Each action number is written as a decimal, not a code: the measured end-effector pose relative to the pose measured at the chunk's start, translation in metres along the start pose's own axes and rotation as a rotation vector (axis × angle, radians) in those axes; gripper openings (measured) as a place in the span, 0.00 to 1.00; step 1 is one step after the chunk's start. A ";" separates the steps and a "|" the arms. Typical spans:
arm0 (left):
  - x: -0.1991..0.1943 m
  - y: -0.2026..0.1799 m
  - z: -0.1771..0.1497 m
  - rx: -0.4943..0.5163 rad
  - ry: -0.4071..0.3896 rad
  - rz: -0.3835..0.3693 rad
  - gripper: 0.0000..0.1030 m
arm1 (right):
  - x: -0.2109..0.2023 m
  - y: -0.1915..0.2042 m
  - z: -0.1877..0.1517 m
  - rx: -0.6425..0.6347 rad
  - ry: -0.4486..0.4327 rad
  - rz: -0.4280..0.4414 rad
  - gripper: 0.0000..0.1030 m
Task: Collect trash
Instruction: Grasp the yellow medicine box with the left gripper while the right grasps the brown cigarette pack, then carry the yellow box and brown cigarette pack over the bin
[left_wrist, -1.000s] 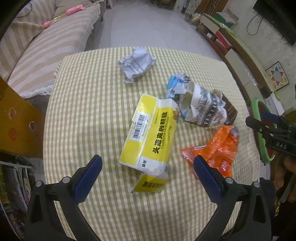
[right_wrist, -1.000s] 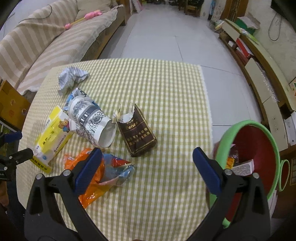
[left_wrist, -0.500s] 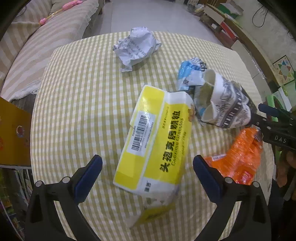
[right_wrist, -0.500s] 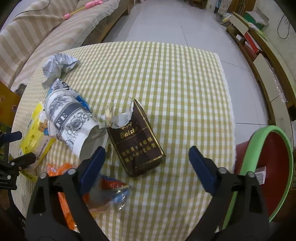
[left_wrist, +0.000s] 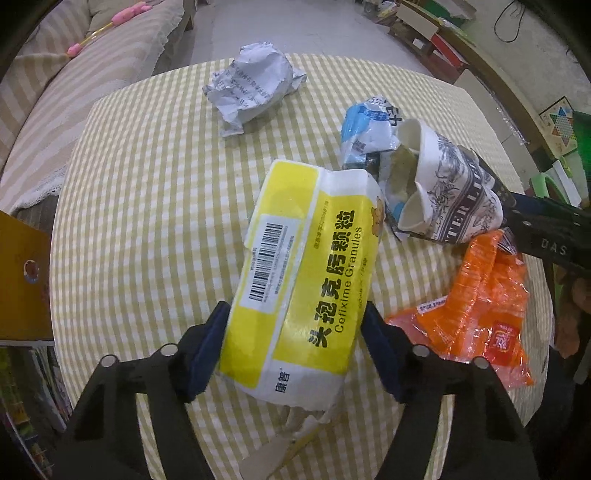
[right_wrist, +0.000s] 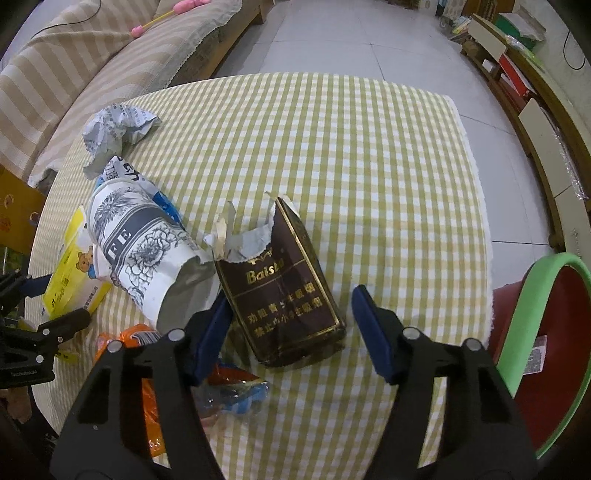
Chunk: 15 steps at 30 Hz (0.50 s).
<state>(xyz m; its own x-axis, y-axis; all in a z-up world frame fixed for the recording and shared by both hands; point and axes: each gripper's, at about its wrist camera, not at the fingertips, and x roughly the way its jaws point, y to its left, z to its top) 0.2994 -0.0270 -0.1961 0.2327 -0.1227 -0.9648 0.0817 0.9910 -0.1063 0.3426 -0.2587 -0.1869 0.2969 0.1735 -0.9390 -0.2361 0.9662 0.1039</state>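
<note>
A yellow medicine box (left_wrist: 306, 266) lies on the checked tablecloth (right_wrist: 369, 166). My left gripper (left_wrist: 293, 308) points down over its near end, jaws closing, and both blue pads touch the box's sides. A torn brown cigarette pack (right_wrist: 284, 295) lies between the closing jaws of my right gripper (right_wrist: 291, 295). The left pad is at the pack's edge and a strip of cloth shows beside the right pad. A crushed patterned paper cup (left_wrist: 443, 199), an orange wrapper (left_wrist: 476, 302), a blue-white wrapper (left_wrist: 365, 125) and crumpled paper (left_wrist: 255, 85) lie around them.
A red bin with a green rim (right_wrist: 532, 295) stands off the table's right edge with scraps inside. A striped sofa (left_wrist: 74, 74) runs behind the table on the left. A yellow carton (left_wrist: 22, 277) stands at the left edge. Low shelves line the right wall.
Both grippers have come down closer to the table and their jaws have narrowed. The left ones now hug the yellow box, and the right ones flank the brown pack.
</note>
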 end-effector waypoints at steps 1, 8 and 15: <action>-0.001 0.001 -0.001 0.000 0.000 -0.004 0.61 | 0.000 0.000 0.000 -0.008 -0.002 -0.011 0.57; -0.012 0.007 -0.011 -0.001 -0.017 -0.005 0.56 | -0.012 -0.006 -0.012 0.000 -0.011 -0.009 0.49; -0.046 0.010 -0.021 -0.018 -0.074 0.014 0.56 | -0.052 -0.014 -0.026 0.034 -0.075 0.006 0.49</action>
<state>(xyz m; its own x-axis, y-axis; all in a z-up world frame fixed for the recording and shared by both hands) 0.2689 -0.0100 -0.1584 0.3043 -0.1117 -0.9460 0.0606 0.9934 -0.0978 0.3063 -0.2860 -0.1480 0.3645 0.1918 -0.9112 -0.2072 0.9707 0.1214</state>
